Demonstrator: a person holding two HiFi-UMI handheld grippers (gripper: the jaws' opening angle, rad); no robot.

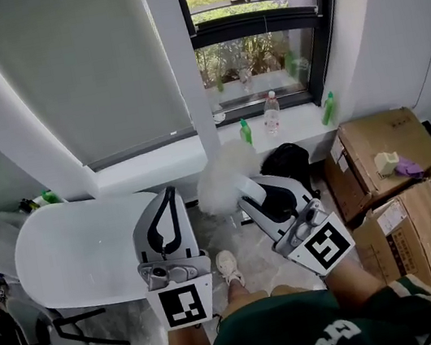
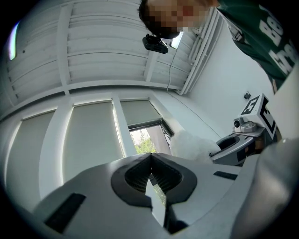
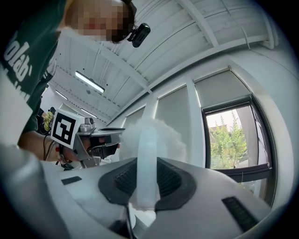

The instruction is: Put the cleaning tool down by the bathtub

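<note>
The cleaning tool is a white fluffy duster (image 1: 218, 177) with a pale plastic handle (image 3: 148, 158). My right gripper (image 1: 250, 193) is shut on that handle, and the fluffy head (image 3: 169, 135) sticks out past the jaws. It hangs above the floor just right of the white bathtub (image 1: 71, 242). My left gripper (image 1: 169, 194) is held over the tub's right end, jaws shut with nothing between them. In the left gripper view (image 2: 150, 158) it points up at the window, and the duster (image 2: 189, 144) and the right gripper show at its right.
Cardboard boxes (image 1: 378, 149) are stacked at the right. Green and clear bottles (image 1: 272, 112) stand on the window sill (image 1: 157, 166). A black bag (image 1: 287, 159) lies below the sill. The person's shoe (image 1: 228, 266) is on the tiled floor, and a chair (image 1: 62, 335) stands at the lower left.
</note>
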